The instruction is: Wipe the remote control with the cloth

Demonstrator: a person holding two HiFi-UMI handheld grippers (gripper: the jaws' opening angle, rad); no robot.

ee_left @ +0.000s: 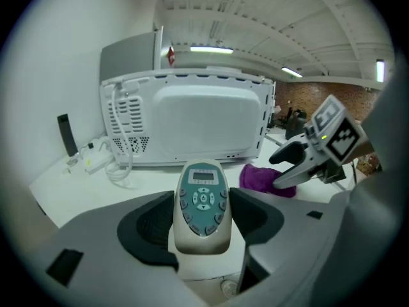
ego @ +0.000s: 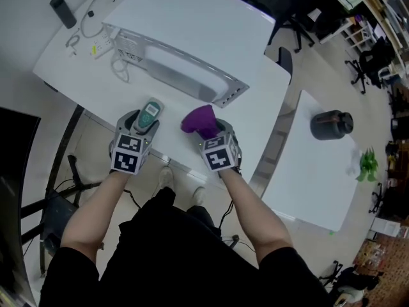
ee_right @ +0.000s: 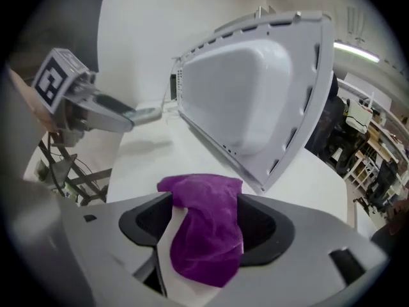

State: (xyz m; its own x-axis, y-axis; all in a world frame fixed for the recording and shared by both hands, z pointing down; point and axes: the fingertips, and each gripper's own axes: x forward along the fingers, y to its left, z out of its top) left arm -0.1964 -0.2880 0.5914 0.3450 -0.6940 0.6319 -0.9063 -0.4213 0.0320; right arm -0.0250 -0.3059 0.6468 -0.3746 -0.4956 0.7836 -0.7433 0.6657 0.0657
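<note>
A grey-white remote control (ego: 149, 114) with a teal button face (ee_left: 202, 203) sits between the jaws of my left gripper (ego: 146, 121), which is shut on its sides above the white table (ego: 77, 62). To its right a purple cloth (ego: 200, 120) is bunched up between the wide-apart jaws of my right gripper (ego: 208, 128). In the right gripper view the cloth (ee_right: 208, 229) drapes against the right pad, with a gap on the left side, so that gripper is open. The left gripper view shows the cloth (ee_left: 262, 178) beside the right gripper (ee_left: 300, 165).
A white microwave (ego: 185, 50) stands just behind both grippers, its back towards me. A power strip with cables (ego: 102, 43) and a black cylinder (ego: 62, 10) lie at the far left. A second white table to the right carries a black jar (ego: 331, 124) and a small plant (ego: 367, 164).
</note>
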